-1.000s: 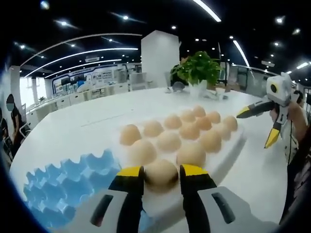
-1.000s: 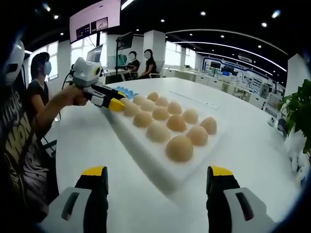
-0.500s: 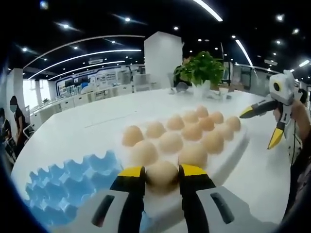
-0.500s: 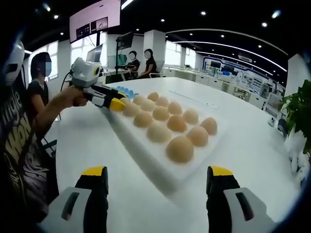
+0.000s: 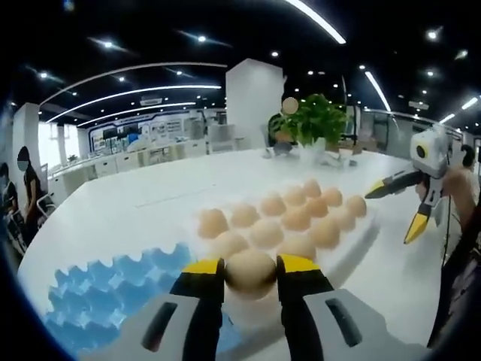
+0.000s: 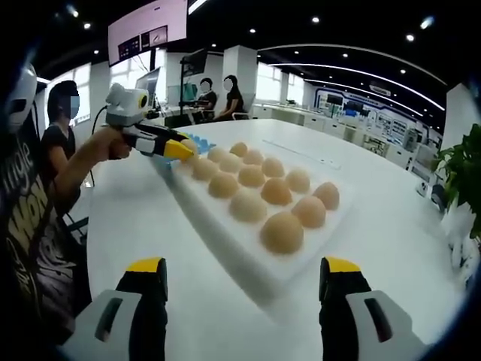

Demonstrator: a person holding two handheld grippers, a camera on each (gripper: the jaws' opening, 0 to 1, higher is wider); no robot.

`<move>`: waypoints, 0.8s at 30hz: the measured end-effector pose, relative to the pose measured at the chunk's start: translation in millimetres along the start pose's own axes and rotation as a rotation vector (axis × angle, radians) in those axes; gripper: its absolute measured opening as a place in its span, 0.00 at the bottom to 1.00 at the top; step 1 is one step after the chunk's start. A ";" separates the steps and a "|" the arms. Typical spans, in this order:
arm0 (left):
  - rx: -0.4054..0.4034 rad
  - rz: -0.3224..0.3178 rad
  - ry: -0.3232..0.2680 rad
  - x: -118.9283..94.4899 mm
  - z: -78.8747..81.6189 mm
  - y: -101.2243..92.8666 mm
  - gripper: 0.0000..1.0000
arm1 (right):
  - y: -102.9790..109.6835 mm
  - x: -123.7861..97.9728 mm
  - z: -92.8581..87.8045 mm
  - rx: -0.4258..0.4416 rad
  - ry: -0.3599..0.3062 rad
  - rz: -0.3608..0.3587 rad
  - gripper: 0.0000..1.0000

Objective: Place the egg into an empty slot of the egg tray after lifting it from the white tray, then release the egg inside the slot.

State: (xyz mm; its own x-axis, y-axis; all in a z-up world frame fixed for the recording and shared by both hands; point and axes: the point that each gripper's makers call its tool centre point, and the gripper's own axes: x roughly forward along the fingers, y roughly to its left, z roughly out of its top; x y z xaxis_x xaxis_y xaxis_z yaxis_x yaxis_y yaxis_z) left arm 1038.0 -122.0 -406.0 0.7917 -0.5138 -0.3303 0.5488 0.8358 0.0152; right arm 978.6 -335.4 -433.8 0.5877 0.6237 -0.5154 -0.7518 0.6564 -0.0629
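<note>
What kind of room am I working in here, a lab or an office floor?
Most likely a large open-plan office or showroom hall. Signs: long white desk rows at the back, a wall screen overhead with people seated beneath it, and a potted plant on the big white table.

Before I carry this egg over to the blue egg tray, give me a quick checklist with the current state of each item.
1. Grip: the left gripper has its jaws closed on the egg, one on each side. Ok.
2. Egg lifted off the white tray: it appears raised above the tray's near edge. Ok, though the exact clearance cannot be told.
3. Empty slots: the blue egg tray shows open cups with no eggs in them. Ok.
4. Path: the blue egg tray lies beside the white tray, nothing between. Ok.
5. Right gripper: open, holding nothing, off beyond the white tray's far side. Ok.
6. Egg shell condition: cannot tell.
</note>
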 end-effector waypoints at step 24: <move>-0.001 0.120 -0.011 -26.5 0.1 34.6 0.27 | 2.2 3.9 4.4 -0.008 -0.005 0.006 0.87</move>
State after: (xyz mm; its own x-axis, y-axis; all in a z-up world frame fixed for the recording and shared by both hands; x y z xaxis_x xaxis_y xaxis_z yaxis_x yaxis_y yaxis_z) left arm 1036.0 -79.6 -396.6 0.8548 -0.4119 -0.3157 0.4493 0.8918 0.0529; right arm 980.6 -329.6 -432.2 0.5845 0.6296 -0.5118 -0.7576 0.6493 -0.0664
